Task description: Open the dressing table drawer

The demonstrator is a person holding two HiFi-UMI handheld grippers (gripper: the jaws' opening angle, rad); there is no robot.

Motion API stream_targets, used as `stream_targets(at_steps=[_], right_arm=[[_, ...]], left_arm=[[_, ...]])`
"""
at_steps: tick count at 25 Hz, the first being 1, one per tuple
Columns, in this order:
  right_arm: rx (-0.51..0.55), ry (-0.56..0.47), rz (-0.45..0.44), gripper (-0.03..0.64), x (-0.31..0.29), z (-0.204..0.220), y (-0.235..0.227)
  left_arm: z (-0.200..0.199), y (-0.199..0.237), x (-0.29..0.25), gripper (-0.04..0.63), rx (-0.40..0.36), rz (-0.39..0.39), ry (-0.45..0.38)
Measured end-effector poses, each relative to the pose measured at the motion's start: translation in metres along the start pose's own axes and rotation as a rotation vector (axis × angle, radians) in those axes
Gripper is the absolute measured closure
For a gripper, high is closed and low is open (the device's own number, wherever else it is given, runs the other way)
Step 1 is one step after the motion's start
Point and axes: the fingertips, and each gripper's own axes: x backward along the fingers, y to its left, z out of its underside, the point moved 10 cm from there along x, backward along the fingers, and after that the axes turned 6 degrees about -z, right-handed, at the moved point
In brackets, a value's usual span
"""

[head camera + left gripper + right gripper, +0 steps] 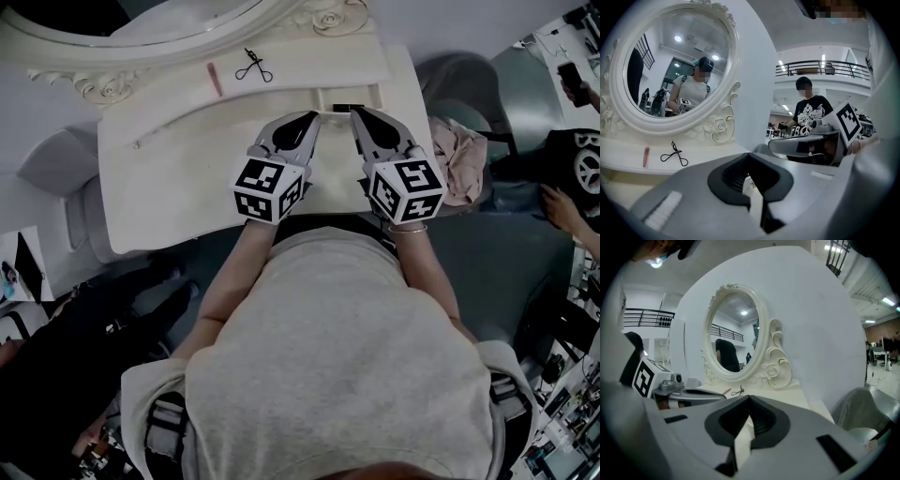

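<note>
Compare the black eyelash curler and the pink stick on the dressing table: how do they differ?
The eyelash curler is black, the pink stick pale pink. The curler is a thin frame with two finger loops; the stick is one straight bar. In the head view the curler lies right of the stick. Both lie flat on the dressing table near the mirror, not touching.

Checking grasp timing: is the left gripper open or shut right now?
Shut, holding nothing. In the left gripper view, the left gripper's tips touch, and only the cream dressing table top shows through the gap behind them.
</note>
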Motion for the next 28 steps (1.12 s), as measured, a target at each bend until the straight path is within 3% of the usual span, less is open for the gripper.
stream_targets(at_steps=[28], right_arm=[[0.009, 0.034, 0.036, 0.609, 0.0051, 0.0082, -0.0010]], left_arm=[[0.0062, -0.0012, -0.0004, 0.588, 0.022, 0.009, 0.033]])
